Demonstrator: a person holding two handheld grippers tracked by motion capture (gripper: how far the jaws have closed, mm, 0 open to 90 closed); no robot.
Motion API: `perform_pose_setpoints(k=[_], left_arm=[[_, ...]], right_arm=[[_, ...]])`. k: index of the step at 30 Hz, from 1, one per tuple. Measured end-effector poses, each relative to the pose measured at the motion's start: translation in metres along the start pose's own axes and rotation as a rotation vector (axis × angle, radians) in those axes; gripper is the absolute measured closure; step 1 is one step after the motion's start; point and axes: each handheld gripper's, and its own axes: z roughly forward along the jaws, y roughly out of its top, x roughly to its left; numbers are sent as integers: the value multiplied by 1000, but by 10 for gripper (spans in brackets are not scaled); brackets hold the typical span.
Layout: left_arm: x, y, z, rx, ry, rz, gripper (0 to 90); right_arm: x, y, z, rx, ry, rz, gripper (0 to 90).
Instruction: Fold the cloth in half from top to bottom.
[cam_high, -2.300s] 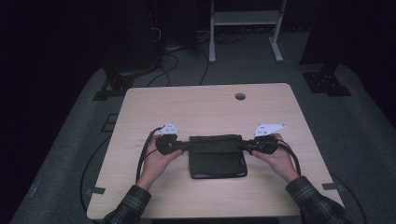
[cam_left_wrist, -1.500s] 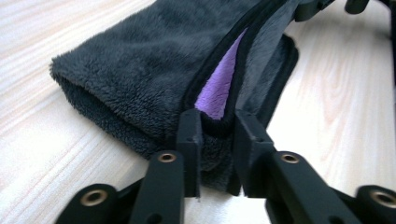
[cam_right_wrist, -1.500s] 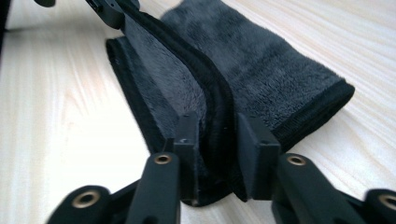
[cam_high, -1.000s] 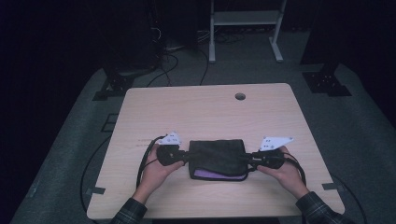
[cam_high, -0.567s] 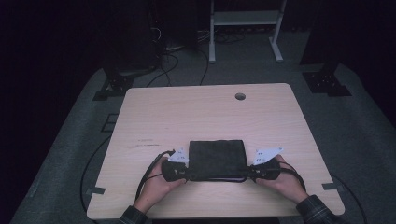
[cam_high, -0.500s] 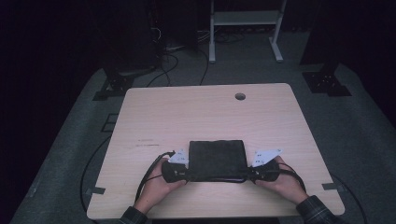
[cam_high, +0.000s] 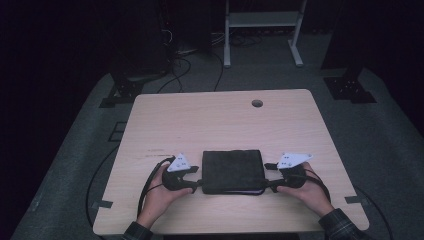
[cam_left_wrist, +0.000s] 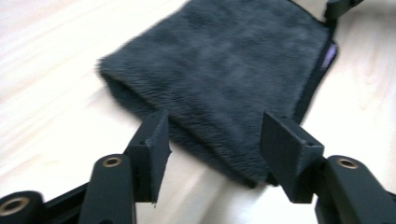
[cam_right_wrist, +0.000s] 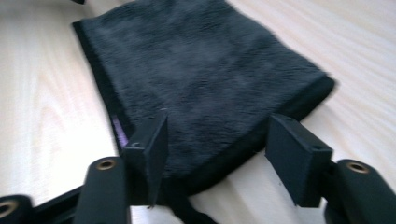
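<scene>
A dark grey, fuzzy cloth (cam_high: 233, 171), folded into a flat rectangle (purple edging peeks out along one side), lies on the pale wood table (cam_high: 220, 120) near the person's edge. The left gripper (cam_high: 198, 183) & right gripper (cam_high: 270, 186) flank it, jaws just opened, pads apart, clear of the fabric.

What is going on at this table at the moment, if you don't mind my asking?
A person is folding a dark grey fleecy cloth on a light wooden table, with a handheld two-jaw gripper in each hand. The cloth lies flat as a folded rectangle near the person's edge. The left gripper and the right gripper sit at its two near corners. Both sets of jaws have just been opening and now stand apart, so the cloth is let go, its corners lying between the open jaws.
</scene>
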Motion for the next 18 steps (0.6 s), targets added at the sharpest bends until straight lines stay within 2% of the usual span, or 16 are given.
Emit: perform_pose_setpoints(k=[4,7,11,18], left_arm=[[8,-5,-5,-1,34,-24,350],[15,-9,-10,41,76,-33,328],[24,-16,-17,45,114,-62,273],[38,-33,-35,59,185,-98,180]], right_arm=[[-11,-5,-5,-11,-61,41,331],[-20,-9,-12,-16,-101,72,302],[-31,-16,-20,-16,-161,110,264],[-41,-31,-33,-9,-217,158,227]])
